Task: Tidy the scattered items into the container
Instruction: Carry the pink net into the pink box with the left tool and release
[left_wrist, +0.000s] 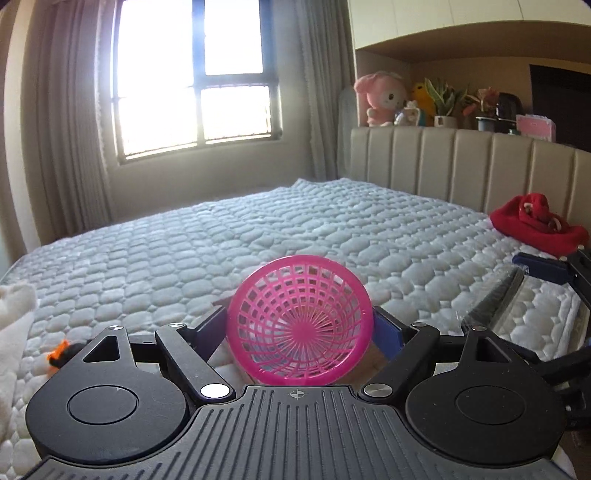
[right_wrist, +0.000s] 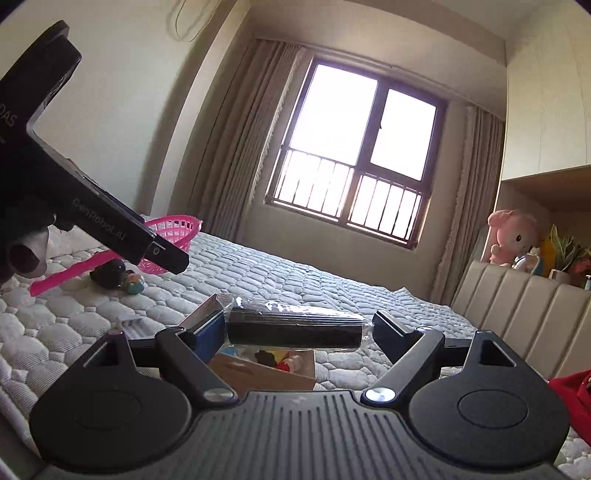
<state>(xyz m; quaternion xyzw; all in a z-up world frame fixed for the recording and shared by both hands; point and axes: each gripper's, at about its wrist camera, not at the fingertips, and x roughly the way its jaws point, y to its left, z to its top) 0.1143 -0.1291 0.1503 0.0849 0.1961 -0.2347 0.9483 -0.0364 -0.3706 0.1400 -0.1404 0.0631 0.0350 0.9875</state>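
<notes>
Left wrist view: one round pink plastic lattice basket (left_wrist: 300, 320) is clamped betw. the blue pads of the left gripper (left_wrist: 301, 328), tipped on its side, mouth to camera, nothing seen inside. Beyond, a quilted white mattress (left_wrist: 221, 243) w/ one red fabric heap (left_wrist: 535, 223).

Right wrist view: one black ribbed cylinder in clear wrap (right_wrist: 295, 328) is clamped endwise by the right gripper (right_wrist: 299, 330), above one brown cardboard box (right_wrist: 264, 373) holding several small items. One pink strip (right_wrist: 70, 273) lies on the mattress.

Left gripper (left_wrist: 300, 325): clamped on pink mesh basket (left_wrist: 300, 321), lower centre
Bed (left_wrist: 221, 236): quilted, mid-frame
Red cloth (left_wrist: 535, 221): right edge
Window (left_wrist: 195, 77): upper left
</notes>
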